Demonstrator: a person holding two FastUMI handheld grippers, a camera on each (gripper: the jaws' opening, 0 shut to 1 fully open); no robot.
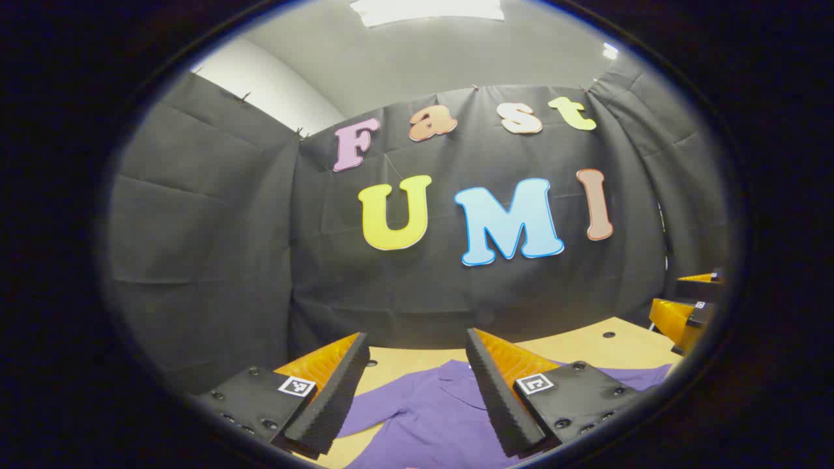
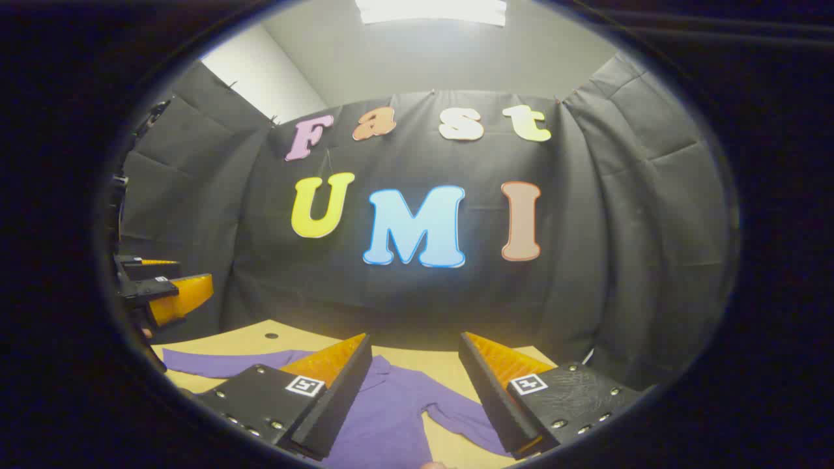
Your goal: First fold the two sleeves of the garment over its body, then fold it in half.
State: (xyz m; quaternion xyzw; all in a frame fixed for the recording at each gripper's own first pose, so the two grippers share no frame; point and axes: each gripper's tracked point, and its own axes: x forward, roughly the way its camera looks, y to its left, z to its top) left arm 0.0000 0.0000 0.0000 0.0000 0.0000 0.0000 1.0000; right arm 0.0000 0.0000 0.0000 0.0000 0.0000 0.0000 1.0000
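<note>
a purple garment point(image 1: 430, 423) is lying flat on a tan wooden table point(image 1: 586, 345), its collar pointing toward the back wall; in the left gripper view one sleeve is stretching out to the left across the wood and another is reaching off to the right behind the finger; in the right gripper view the same garment point(image 2: 391, 417) is spreading over the table point(image 2: 241, 339), one sleeve running long to the left and the other bending down at the right, both sleeves lying out to the sides and not over the body; the left gripper point(image 1: 417, 391) is hanging above the garment with its jaws standing wide apart, gripping nothing, the cloth showing in the gap between them; the right gripper point(image 2: 414, 391) is hovering over the garment too, its jaws likewise spread wide and holding nothing; at the right edge of the left gripper view the right gripper is showing farther off above the table's corner; at the left edge of the right gripper view the left gripper is showing farther off; black cloth point(image 2: 619, 228) is hanging behind the table as the booth's wall.
</note>
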